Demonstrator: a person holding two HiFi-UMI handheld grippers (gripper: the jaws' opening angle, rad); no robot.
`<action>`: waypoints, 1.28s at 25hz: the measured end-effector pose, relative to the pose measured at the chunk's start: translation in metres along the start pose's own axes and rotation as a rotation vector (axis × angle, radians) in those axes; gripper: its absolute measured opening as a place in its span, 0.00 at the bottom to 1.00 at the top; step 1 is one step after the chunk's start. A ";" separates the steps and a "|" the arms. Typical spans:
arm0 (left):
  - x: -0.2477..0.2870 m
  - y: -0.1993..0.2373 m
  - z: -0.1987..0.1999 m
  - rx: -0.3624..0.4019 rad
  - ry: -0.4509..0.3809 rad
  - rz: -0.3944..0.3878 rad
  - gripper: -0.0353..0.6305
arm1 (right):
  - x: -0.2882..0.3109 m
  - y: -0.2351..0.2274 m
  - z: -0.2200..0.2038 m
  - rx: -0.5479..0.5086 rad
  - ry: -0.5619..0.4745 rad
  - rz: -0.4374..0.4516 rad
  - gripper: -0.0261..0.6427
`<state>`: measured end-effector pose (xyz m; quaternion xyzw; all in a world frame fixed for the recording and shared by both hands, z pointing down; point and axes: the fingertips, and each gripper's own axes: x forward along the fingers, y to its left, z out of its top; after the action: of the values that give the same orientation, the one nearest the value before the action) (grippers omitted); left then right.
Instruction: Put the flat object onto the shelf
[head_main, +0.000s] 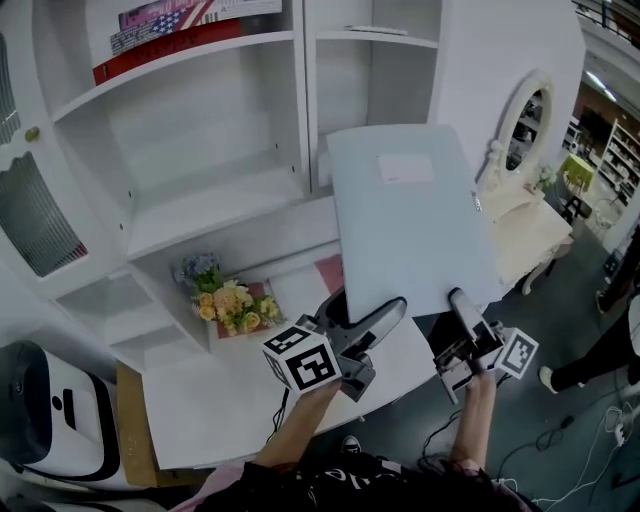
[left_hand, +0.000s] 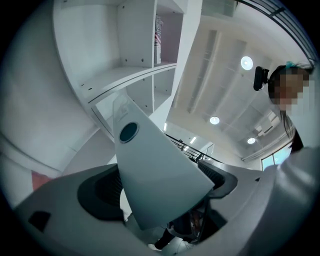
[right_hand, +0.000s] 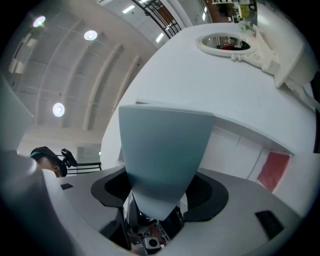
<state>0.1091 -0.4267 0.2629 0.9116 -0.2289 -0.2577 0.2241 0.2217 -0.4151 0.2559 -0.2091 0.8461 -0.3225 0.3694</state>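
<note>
A pale blue flat folder (head_main: 410, 215) with a white label is held up in the air in front of the white shelf unit (head_main: 215, 195). My left gripper (head_main: 385, 315) is shut on its lower left edge. My right gripper (head_main: 460, 300) is shut on its lower right edge. In the left gripper view the folder (left_hand: 155, 175) rises between the jaws of the gripper (left_hand: 160, 192), its round hole toward the shelf compartments. In the right gripper view the folder (right_hand: 162, 155) stands pinched in the gripper (right_hand: 160, 195). The folder hides part of the shelf's right side.
Books (head_main: 170, 25) lie on the top left shelf. A flower bunch (head_main: 235, 305) and a pink mat (head_main: 330, 270) sit on the white desk (head_main: 230, 400). A vanity with an oval mirror (head_main: 528, 115) stands at right, a white appliance (head_main: 50, 420) at lower left.
</note>
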 end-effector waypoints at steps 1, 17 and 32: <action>0.004 0.004 0.002 0.010 -0.008 0.010 0.74 | 0.004 -0.006 0.003 0.014 0.011 0.006 0.48; 0.028 0.030 0.002 0.055 -0.102 0.116 0.74 | 0.026 -0.043 0.029 0.075 0.172 0.086 0.49; 0.055 0.041 0.016 0.050 -0.095 0.147 0.74 | 0.049 -0.060 0.060 0.131 0.131 0.092 0.49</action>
<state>0.1299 -0.4931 0.2517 0.8844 -0.3120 -0.2778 0.2083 0.2434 -0.5096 0.2428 -0.1241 0.8543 -0.3728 0.3404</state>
